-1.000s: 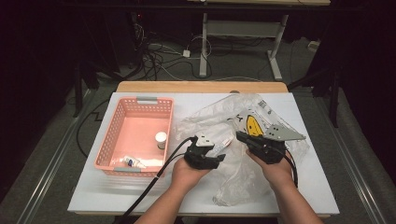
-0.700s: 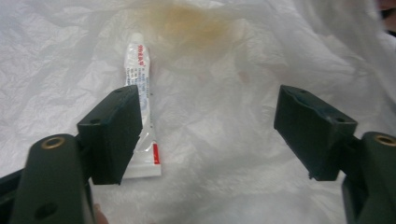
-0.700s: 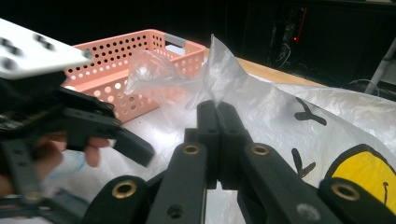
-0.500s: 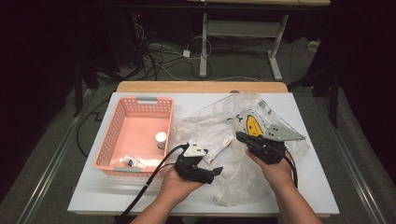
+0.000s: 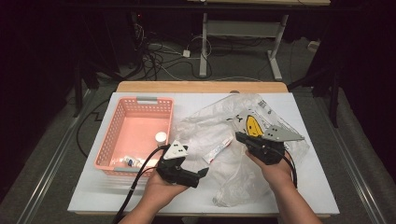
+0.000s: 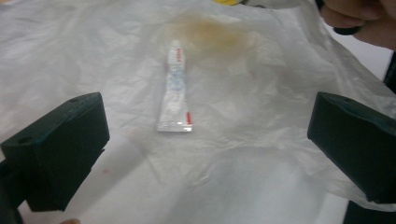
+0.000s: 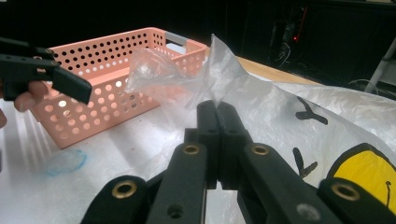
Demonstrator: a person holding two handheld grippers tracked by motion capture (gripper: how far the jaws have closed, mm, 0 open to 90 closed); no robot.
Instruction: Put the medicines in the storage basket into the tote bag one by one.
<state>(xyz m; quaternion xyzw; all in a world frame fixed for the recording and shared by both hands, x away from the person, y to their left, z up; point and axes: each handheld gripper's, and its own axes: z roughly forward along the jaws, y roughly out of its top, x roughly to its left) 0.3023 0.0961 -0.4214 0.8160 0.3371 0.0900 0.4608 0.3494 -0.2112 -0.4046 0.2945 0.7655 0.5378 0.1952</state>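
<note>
A crumpled clear plastic bag (image 5: 219, 126) with a yellow smiley print lies across the white table. My right gripper (image 5: 240, 137) is shut on a fold of the bag (image 7: 224, 79), which rises above its closed jaws (image 7: 217, 109). A small white toothpaste tube (image 5: 219, 149) lies flat at the bag; I cannot tell whether it is on or under the film. My left gripper (image 5: 198, 175) hovers near the front edge, left of the tube (image 6: 175, 93). Its jaws have just been opening and stand wide apart (image 6: 205, 154) with nothing between them.
A pink perforated basket (image 5: 105, 144) stands at the left of the white table top (image 5: 317, 186). It holds a small white bottle (image 5: 160, 136) and a small item (image 5: 130, 161) near its front wall. The left gripper's cable trails off the front edge.
My left gripper has pulled back from the bag toward the front left and risen a little, its jaws spreading. The right gripper has stayed put, still clamped on the bag.
</note>
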